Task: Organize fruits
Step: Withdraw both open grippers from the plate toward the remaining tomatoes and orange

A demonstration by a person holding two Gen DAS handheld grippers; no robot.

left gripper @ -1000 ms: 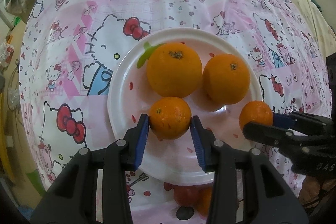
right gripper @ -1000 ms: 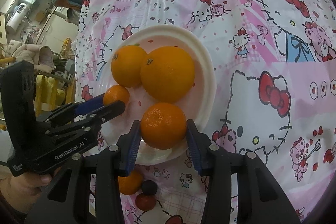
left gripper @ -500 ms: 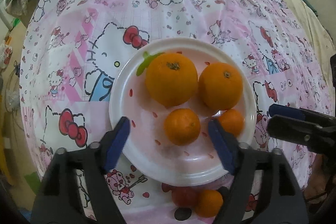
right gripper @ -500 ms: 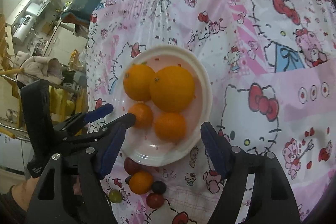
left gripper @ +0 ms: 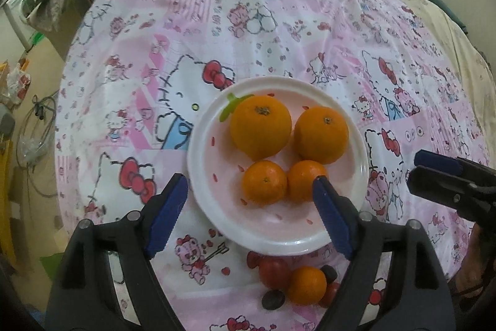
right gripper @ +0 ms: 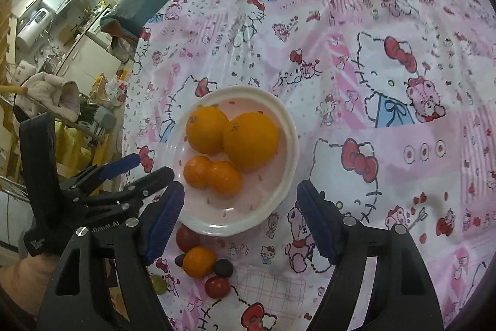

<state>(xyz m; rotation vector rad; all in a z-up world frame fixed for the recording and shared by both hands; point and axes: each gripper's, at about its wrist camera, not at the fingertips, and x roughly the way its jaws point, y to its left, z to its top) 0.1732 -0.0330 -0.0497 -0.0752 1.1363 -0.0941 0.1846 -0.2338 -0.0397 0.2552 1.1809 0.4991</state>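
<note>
A white plate [left gripper: 217,176] on the pink cartoon-print cloth holds two large oranges [left gripper: 260,126] [left gripper: 321,134] and, in front of them, two small mandarins [left gripper: 264,182] [left gripper: 302,179] side by side. My left gripper [left gripper: 249,180] hangs open above the plate's near half, its blue pads clear of the fruit. In the right wrist view the same plate [right gripper: 238,216], oranges [right gripper: 251,140] and mandarins [right gripper: 224,177] show, with my right gripper [right gripper: 241,190] open above the plate's near rim and holding nothing. Each gripper also appears in the other's view, the right gripper [left gripper: 417,166] and the left gripper [right gripper: 152,166].
Loose fruit lies on the cloth just in front of the plate: a small orange [right gripper: 198,261], red tomatoes [right gripper: 187,236] [right gripper: 217,286], dark grapes [right gripper: 223,267] and a green grape [right gripper: 159,284]. The table's left edge drops to a cluttered room. A hand [right gripper: 21,284] holds the left gripper.
Both grippers opened and let go of a mandarin each onto the plate, then rose and drew back. The two mandarins now lie side by side.
</note>
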